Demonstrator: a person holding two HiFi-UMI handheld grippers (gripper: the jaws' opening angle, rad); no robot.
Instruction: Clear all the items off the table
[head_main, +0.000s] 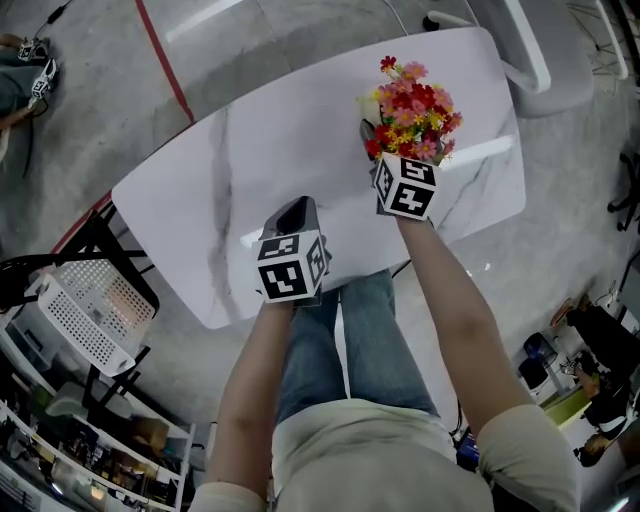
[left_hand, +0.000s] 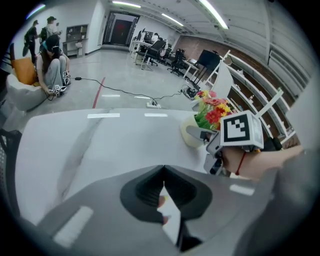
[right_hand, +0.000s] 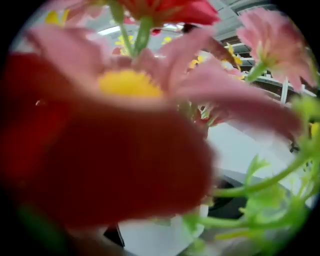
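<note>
Probably light but top-heavy: flower pot (head_main: 408, 120), small cream pot under tall red, pink, yellow blooms (right_hand: 130, 82), stands toward right end of tabletop (head_main: 250, 170). Blooms soft, no good for gripping; pot wall stiff, likely smooth, best held low. Right hand-held gripper (head_main: 385, 150) spread wide around pot, no squeeze visible. Left hand-held gripper (head_main: 297, 212) closed, empty, above bare tabletop near person.

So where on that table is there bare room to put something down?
The whole left half of the table, from the flowers to the left corner, is bare. It is crowded only at the flowers, where the right tongs reach in.
</note>
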